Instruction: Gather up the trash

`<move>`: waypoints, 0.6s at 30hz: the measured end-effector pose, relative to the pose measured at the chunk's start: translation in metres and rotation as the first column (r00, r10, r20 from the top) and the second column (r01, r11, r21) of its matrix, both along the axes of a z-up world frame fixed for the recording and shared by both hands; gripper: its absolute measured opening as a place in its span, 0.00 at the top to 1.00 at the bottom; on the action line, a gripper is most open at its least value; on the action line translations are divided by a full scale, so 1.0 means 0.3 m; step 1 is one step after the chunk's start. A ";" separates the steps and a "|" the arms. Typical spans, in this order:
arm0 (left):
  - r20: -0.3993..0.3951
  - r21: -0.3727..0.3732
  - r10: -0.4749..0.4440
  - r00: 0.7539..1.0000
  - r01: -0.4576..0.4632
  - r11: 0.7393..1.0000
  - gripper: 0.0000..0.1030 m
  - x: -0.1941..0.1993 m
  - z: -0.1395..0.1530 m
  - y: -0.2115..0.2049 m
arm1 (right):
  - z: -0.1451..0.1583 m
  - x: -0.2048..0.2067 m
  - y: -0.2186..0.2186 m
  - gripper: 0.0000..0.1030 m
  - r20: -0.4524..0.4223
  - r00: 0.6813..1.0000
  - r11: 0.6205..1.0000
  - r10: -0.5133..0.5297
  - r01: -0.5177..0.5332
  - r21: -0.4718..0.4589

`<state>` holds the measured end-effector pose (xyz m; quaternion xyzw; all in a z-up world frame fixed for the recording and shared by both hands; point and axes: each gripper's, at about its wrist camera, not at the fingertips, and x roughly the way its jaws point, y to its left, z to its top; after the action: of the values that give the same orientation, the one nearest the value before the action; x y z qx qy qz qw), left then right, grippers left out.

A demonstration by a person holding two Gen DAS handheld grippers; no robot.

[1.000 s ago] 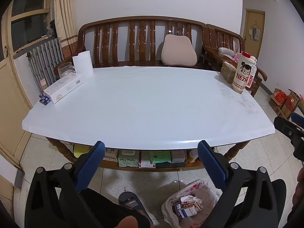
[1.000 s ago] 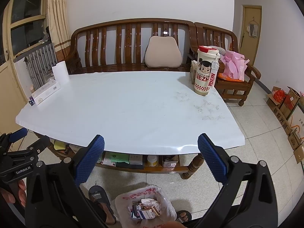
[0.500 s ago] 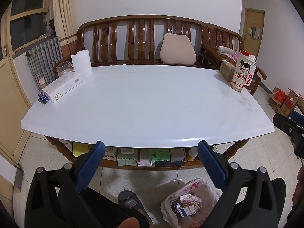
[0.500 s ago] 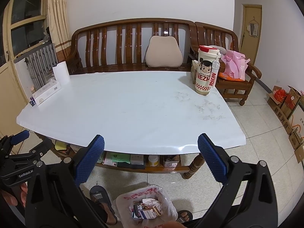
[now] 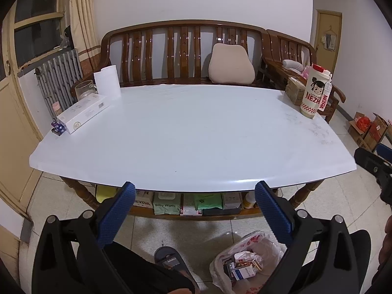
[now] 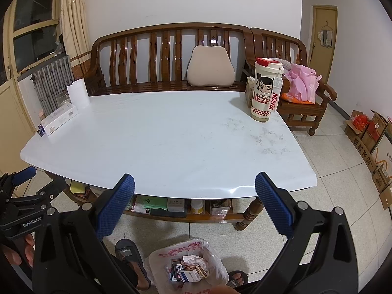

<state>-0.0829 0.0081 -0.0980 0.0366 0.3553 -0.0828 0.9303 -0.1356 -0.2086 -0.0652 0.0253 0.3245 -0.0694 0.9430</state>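
Note:
A white plastic trash bag (image 5: 247,262) with crumpled paper and small boxes inside sits on the floor below the table's front edge; it also shows in the right wrist view (image 6: 188,267). My left gripper (image 5: 194,208) is open and empty, held in front of the white table (image 5: 186,132). My right gripper (image 6: 194,208) is open and empty too, above the bag. The left gripper shows at the left edge of the right wrist view (image 6: 24,196).
On the table stand a Nezha cup (image 6: 265,90), a paper roll (image 5: 107,82), a white box (image 5: 82,115) and a glass jar (image 5: 84,89). A wooden bench (image 5: 181,51) stands behind. The lower shelf (image 5: 191,203) holds packets. Cardboard boxes (image 6: 370,132) lie right. A slippered foot (image 6: 128,257) is beside the bag.
Both grippers have drawn back and up a little from the table; both stay open and empty.

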 end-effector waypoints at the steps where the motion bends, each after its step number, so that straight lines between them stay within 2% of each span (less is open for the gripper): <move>1: -0.001 0.000 0.000 1.000 0.000 1.000 0.08 0.000 -0.001 0.000 | 0.001 -0.001 0.000 0.07 0.000 1.000 1.000 0.001 -0.001 0.000; 12: -0.031 -0.045 0.005 1.000 -0.007 0.999 0.08 0.008 -0.016 0.009 | -0.001 0.001 -0.003 0.07 -0.001 1.000 1.000 -0.002 0.002 -0.001; 18: -0.016 -0.020 0.018 1.000 -0.018 1.000 0.08 0.002 -0.018 0.005 | -0.003 0.004 -0.006 0.07 -0.003 1.000 1.000 0.000 0.000 -0.002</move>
<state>-0.0824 0.0096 -0.1033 0.0233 0.3624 -0.0782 0.9285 -0.1345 -0.2104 -0.0662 0.0243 0.3258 -0.0700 0.9425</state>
